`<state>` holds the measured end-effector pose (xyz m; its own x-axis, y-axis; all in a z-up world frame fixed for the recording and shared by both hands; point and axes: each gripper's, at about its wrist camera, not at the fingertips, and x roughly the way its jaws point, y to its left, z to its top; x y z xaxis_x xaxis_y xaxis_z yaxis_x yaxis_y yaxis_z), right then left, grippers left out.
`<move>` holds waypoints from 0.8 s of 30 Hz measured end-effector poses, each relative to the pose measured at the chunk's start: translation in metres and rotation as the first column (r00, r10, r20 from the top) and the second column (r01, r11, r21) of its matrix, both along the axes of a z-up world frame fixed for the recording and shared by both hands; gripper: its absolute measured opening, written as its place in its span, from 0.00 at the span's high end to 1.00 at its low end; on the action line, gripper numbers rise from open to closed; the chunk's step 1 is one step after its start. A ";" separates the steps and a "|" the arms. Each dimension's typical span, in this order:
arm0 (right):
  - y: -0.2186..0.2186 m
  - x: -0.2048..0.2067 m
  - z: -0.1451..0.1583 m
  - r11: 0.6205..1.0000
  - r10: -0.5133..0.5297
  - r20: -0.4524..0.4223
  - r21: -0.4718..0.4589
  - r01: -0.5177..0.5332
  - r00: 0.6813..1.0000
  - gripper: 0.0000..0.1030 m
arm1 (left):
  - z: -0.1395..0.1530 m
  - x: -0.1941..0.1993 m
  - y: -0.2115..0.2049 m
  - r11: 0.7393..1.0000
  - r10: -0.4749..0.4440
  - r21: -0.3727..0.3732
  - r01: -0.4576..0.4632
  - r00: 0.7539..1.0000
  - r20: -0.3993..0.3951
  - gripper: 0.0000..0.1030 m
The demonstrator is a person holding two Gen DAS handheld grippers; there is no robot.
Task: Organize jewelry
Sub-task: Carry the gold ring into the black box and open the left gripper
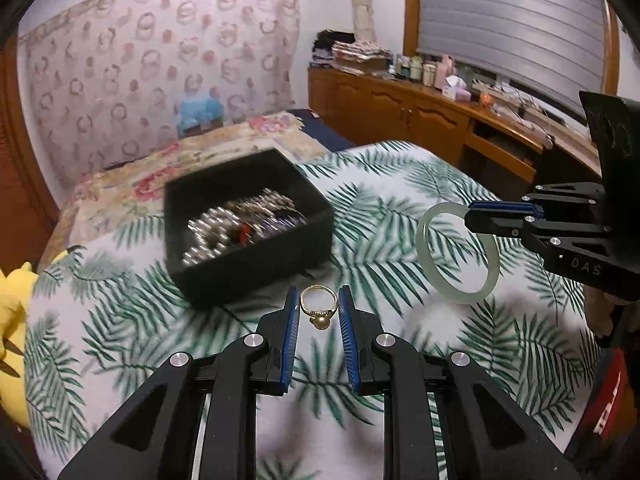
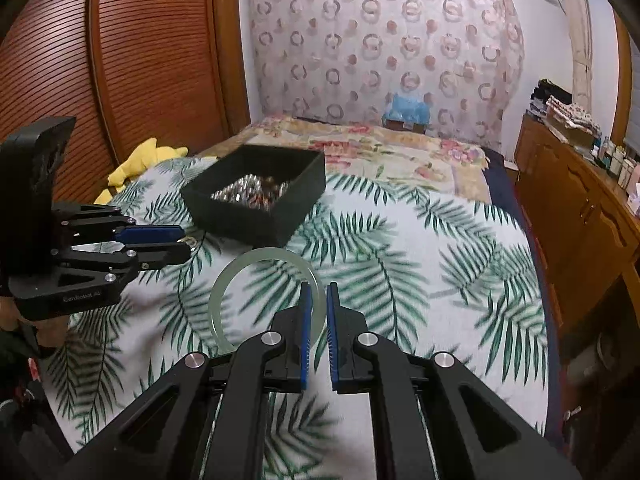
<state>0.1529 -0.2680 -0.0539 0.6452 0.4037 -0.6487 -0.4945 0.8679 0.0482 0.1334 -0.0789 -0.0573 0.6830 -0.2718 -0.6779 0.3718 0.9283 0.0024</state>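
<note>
Our left gripper [image 1: 319, 309] pinches a gold ring [image 1: 319, 304] between nearly closed blue pads, above the leaf-print bedspread [image 1: 400, 200]. Our right gripper [image 2: 317, 300] is clamped on a pale green bangle [image 2: 224, 292], held off the bed. Ahead we see a black box [image 1: 256, 264] with silvery jewelry [image 1: 236, 224] piled inside.

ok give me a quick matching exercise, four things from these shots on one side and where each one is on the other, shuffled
Things:
1. gold ring
2. jade bangle
3. black box
4. yellow plush toy

Places:
A. at the bed's edge by the wooden wardrobe
B. held in the left claw
C. on the palm-print cover, jewelry inside
D. held in the right claw

Pairs: 1-B, 2-D, 3-C, 4-A
</note>
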 end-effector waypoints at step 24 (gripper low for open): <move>0.035 0.075 0.040 1.000 -0.028 0.041 0.005 0.027 0.999 0.92 | 0.028 0.071 0.021 0.995 0.096 0.021 -0.097 0.994 0.048 0.82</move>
